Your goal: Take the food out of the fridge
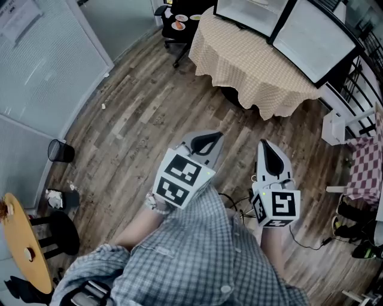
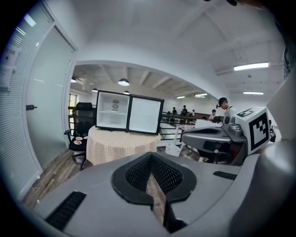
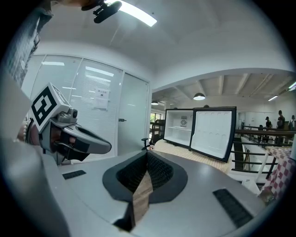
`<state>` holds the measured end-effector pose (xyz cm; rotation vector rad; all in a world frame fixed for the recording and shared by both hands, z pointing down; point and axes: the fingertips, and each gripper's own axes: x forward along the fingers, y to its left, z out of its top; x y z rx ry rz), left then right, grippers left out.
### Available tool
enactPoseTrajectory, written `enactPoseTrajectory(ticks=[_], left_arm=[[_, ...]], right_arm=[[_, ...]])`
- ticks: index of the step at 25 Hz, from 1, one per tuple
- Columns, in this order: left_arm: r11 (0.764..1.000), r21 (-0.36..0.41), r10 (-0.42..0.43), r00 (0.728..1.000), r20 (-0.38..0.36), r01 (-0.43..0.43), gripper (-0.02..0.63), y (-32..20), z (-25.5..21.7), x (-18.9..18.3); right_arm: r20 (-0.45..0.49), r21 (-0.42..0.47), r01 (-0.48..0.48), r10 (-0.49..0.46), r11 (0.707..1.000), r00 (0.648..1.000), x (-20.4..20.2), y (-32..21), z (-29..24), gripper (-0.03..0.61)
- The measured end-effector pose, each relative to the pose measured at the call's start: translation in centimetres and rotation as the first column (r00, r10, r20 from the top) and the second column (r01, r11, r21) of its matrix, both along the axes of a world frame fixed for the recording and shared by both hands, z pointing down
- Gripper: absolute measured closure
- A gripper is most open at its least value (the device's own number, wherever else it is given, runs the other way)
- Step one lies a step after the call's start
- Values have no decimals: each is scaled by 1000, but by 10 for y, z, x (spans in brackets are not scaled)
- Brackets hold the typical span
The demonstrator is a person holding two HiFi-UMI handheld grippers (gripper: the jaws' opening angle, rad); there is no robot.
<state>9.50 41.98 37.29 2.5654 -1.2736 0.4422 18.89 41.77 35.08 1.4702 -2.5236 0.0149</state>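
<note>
A small black fridge (image 1: 248,15) stands on a round table with a beige checked cloth (image 1: 251,66), its door (image 1: 314,39) swung wide. Its white inside (image 2: 112,111) looks bare. Two small plates of food (image 1: 178,23) sit on a black office chair (image 2: 79,125) left of the table. My left gripper (image 1: 207,142) and right gripper (image 1: 270,154) hover side by side over the wooden floor, well short of the table. Both point toward the fridge. The left gripper (image 2: 150,156) is shut with nothing in it. The right gripper (image 3: 148,153) also has its tips together and holds nothing.
A black bin (image 1: 60,150) stands by the glass wall at the left. A round wooden table (image 1: 24,239) and a black stool (image 1: 60,230) are at the lower left. Cables (image 1: 239,206) lie near my feet. A red checked cloth (image 1: 365,164) and a railing are at the right.
</note>
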Motion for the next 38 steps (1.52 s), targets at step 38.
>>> enactPoseTrajectory(ticks=[38], left_arm=[[974, 6, -225, 974, 33, 225, 607, 20, 3, -104]], right_arm=[[-86, -68, 110, -116, 992, 990, -56, -9, 25, 569]])
